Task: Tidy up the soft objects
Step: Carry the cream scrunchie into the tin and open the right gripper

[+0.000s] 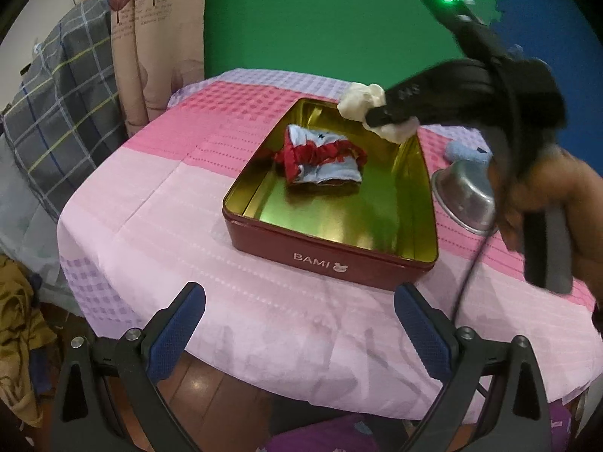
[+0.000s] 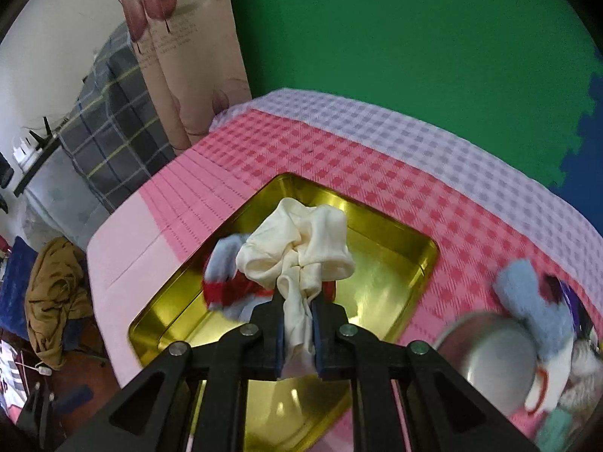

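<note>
Right gripper point(image 2: 297, 301) jaws clamped on cream cloth point(image 2: 297, 248), left gripper point(image 1: 299, 301) jaws wide, empty

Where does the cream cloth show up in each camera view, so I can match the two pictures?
Left wrist view: the cream cloth is upper right of centre, clamped in the right hand-held gripper over the tin's far right corner.
Right wrist view: the cloth is dead centre, bunched just beyond the gripper's fingertips.
Shared landmark: the red tin with gold interior, holding a red and light blue cloth.
</note>
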Motion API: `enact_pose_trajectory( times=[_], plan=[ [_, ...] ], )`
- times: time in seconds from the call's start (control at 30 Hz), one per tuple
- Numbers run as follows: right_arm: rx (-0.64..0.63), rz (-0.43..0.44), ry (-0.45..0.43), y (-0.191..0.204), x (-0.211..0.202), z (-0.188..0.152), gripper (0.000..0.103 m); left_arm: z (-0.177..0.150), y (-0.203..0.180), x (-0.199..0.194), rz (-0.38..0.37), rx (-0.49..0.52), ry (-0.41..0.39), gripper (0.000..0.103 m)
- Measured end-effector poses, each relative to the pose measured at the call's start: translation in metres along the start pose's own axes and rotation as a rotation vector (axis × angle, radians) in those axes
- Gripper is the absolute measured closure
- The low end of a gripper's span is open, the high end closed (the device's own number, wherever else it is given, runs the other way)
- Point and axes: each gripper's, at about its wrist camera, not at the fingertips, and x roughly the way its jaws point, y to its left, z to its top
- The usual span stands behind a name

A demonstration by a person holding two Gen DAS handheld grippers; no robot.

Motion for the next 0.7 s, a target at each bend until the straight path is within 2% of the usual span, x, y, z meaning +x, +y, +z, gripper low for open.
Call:
enact_pose_trajectory(
  times=[0.27, 0.53, 0.6, 0.7],
  plan=[
    [0.013, -0.040, 0.069, 0.001, 0.044, 0.024, 0.092, -0.001, 0.011, 0.008, 0.010, -0.044, 0.038, 0.004],
    [0.022, -0.061, 0.085, 0.007, 0.067, 0.033, 0.088, -0.001, 0.017, 0.016, 0.001, -0.086, 0.078, 0.004],
    [0.027, -0.053, 0.084, 0.008, 0.068, 0.034, 0.083, -0.001, 0.018, 0.017, 0.004, -0.092, 0.084, 0.004],
    [0.029, -0.063, 0.069, 0.010, 0.069, 0.036, 0.068, -0.001, 0.019, 0.018, 0.006, -0.094, 0.090, 0.004]
  ],
)
